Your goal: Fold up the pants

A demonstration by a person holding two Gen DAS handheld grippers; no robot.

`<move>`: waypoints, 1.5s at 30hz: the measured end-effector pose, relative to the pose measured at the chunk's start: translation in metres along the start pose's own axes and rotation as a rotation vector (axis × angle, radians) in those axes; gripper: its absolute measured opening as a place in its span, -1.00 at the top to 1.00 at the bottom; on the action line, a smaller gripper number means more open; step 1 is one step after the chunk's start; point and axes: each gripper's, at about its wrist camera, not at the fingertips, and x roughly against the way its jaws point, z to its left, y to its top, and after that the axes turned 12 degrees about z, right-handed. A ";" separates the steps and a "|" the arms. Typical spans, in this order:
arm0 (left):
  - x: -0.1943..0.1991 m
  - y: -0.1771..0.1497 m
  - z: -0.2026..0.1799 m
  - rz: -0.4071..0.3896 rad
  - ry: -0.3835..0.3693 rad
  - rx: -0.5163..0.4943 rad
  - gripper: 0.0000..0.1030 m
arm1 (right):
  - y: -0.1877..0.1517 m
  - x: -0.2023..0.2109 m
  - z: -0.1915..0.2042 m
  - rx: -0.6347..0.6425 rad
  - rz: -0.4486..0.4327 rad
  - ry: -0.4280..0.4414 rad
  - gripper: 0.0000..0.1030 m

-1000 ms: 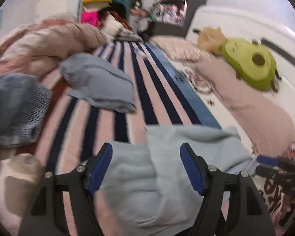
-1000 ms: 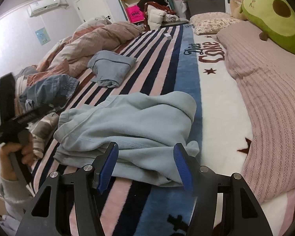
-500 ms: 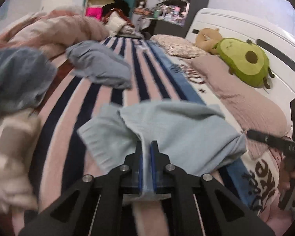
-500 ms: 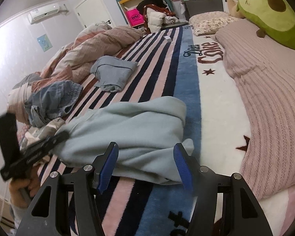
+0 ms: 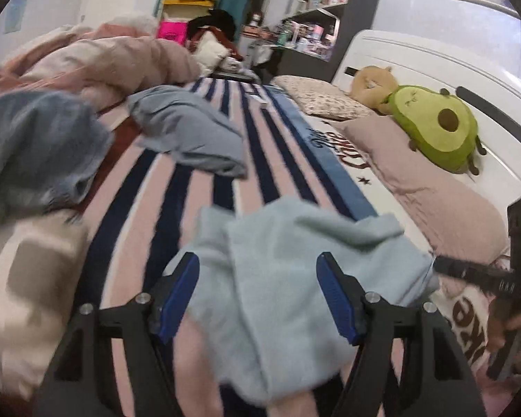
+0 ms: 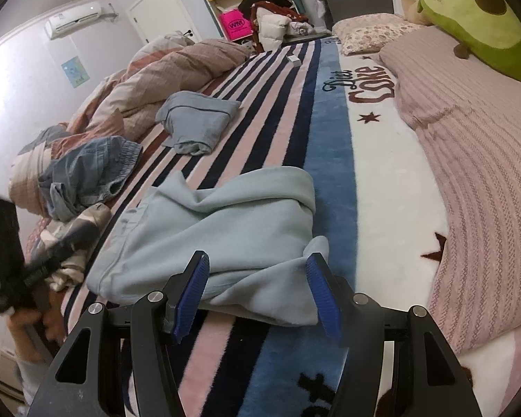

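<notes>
Light blue pants (image 6: 225,229) lie bunched and partly folded on the striped blanket (image 6: 281,118); they also show in the left wrist view (image 5: 295,271). My left gripper (image 5: 265,295) is open just over the near end of the pants, blue pads on either side of the cloth, holding nothing. My right gripper (image 6: 257,292) is open and empty at the pants' near edge, its pads either side of a loose fold. The left gripper shows blurred at the left of the right wrist view (image 6: 27,271). The right gripper shows at the right edge of the left wrist view (image 5: 496,278).
A folded grey-blue garment (image 6: 194,121) lies farther up the blanket. A crumpled denim piece (image 6: 86,173) and a patterned cloth (image 6: 76,229) lie at the left. A pink duvet (image 6: 177,69) is bunched behind. Pink pillows (image 6: 475,160) and an avocado plush (image 6: 475,17) fill the right.
My left gripper was open, shut on the pants half a second ago and pulled them, and has now opened and let go. The pants now lie more bunched. My right gripper stayed open.
</notes>
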 end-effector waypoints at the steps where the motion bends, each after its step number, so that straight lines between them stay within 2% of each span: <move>1: -0.007 0.007 0.000 0.018 0.007 -0.001 -0.27 | 0.000 -0.001 -0.001 -0.002 0.002 -0.001 -0.06; 3: -0.029 0.020 0.001 0.071 0.033 0.005 -0.23 | 0.000 -0.001 -0.001 -0.003 0.004 -0.003 -0.06; 4: -0.041 0.024 0.002 0.096 0.031 0.007 -0.14 | 0.000 -0.001 -0.001 -0.003 0.004 -0.004 -0.06; 7: -0.067 0.028 0.000 0.153 0.037 -0.008 -0.05 | 0.000 -0.001 -0.001 -0.004 0.004 -0.002 -0.06; 8: -0.072 0.027 -0.002 0.153 0.063 -0.013 0.05 | 0.000 -0.002 -0.001 -0.005 0.005 -0.002 -0.06; 9: -0.072 0.026 -0.002 0.146 0.082 -0.016 0.31 | 0.000 -0.002 -0.001 -0.005 0.006 -0.004 -0.06; 10: -0.070 0.025 -0.003 0.134 0.086 -0.020 0.46 | 0.000 -0.003 -0.001 -0.005 0.008 -0.005 -0.06; 11: -0.066 0.024 -0.004 0.115 0.071 -0.025 0.50 | 0.000 -0.004 -0.001 -0.005 0.010 -0.007 -0.06; 12: -0.062 0.023 -0.005 0.106 0.059 -0.035 0.68 | 0.000 -0.004 -0.001 -0.006 0.013 -0.005 -0.07; 13: -0.060 0.023 -0.007 0.104 0.054 -0.046 0.94 | 0.001 -0.005 -0.002 -0.009 0.016 -0.002 -0.08; 16: -0.049 0.021 -0.011 0.087 0.025 -0.061 0.98 | 0.001 -0.006 -0.004 -0.016 0.018 0.005 -0.08; 19: -0.028 0.015 -0.014 0.027 0.037 -0.054 0.98 | 0.002 -0.006 -0.004 -0.018 0.018 0.008 -0.08; 23: 0.001 0.006 0.001 -0.030 0.117 0.018 0.98 | 0.002 -0.005 -0.005 -0.032 0.015 0.021 -0.08; 28: -0.002 -0.010 0.027 0.032 0.151 0.103 0.97 | 0.001 -0.004 -0.003 -0.029 0.011 0.026 -0.08; 32: -0.022 -0.020 0.040 0.110 0.121 0.148 0.90 | 0.000 -0.004 -0.001 -0.022 0.011 0.020 -0.08; 33: -0.022 -0.021 0.042 0.107 0.123 0.160 0.66 | -0.001 -0.004 -0.001 -0.023 0.012 0.020 -0.08; 34: -0.020 -0.022 0.043 0.104 0.122 0.169 0.11 | -0.001 -0.004 -0.002 -0.024 0.012 0.021 -0.08; 36: -0.018 -0.023 0.049 0.095 0.085 0.191 -0.34 | -0.001 -0.004 -0.002 -0.024 0.012 0.019 -0.08; 41: -0.031 -0.020 0.050 0.126 -0.097 0.210 -0.34 | -0.002 -0.006 -0.002 -0.022 0.018 0.015 -0.08; 44: -0.034 -0.018 0.040 0.116 -0.081 0.195 -0.29 | -0.002 -0.007 -0.001 -0.024 0.018 0.015 -0.08; 45: -0.035 -0.017 0.038 0.111 -0.074 0.187 -0.15 | -0.002 -0.007 -0.001 -0.024 0.019 0.015 -0.08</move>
